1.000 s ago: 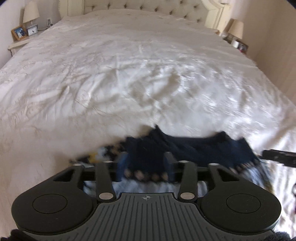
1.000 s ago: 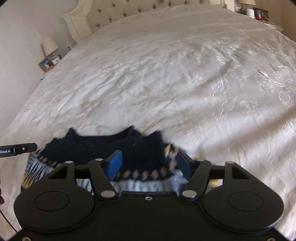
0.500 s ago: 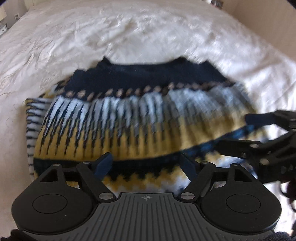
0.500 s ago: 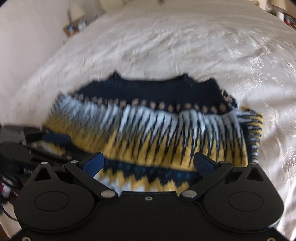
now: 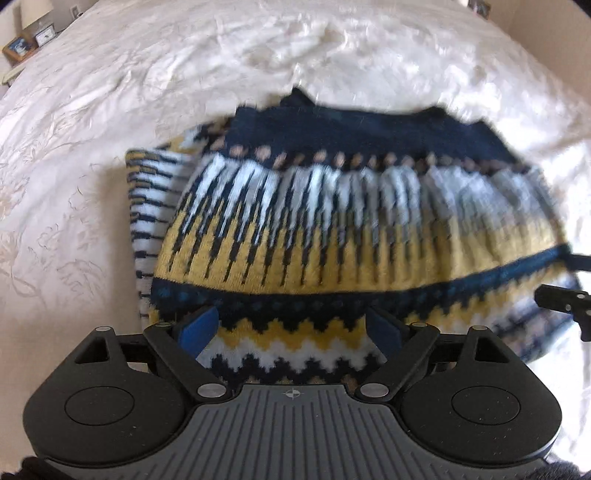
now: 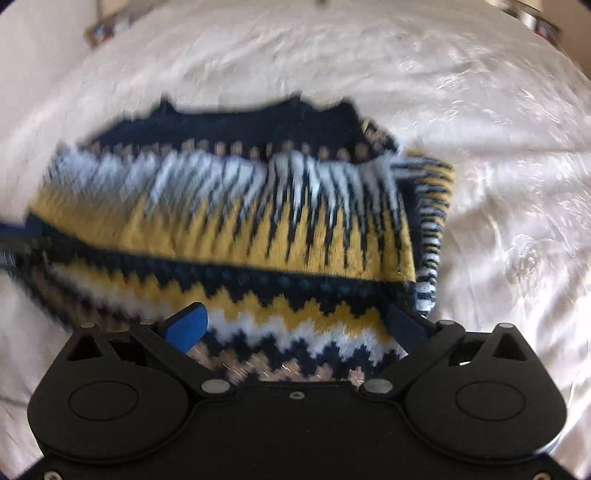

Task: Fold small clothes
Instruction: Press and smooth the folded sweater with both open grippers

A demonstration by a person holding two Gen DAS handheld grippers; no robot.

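A small knitted sweater [image 5: 351,229] in navy, white and yellow zigzag bands lies folded on the white bedspread [image 5: 184,74]; it also shows in the right wrist view [image 6: 240,221]. A striped sleeve edge sticks out at its left side in the left wrist view. My left gripper [image 5: 291,328] is open, its blue pads spread above the sweater's near edge, holding nothing. My right gripper [image 6: 295,325] is open above the near edge too. The other gripper's tip [image 5: 565,301] shows at the right edge of the left view.
The bedspread [image 6: 480,129] stretches wide around the sweater. A nightstand with a framed photo [image 5: 18,46] stands at the far left. Small objects on another nightstand [image 6: 535,18] show at the far right.
Both grippers opened and let go of the sweater one second ago, then tilted down over it. Since half a second ago both views have come a little closer to the sweater.
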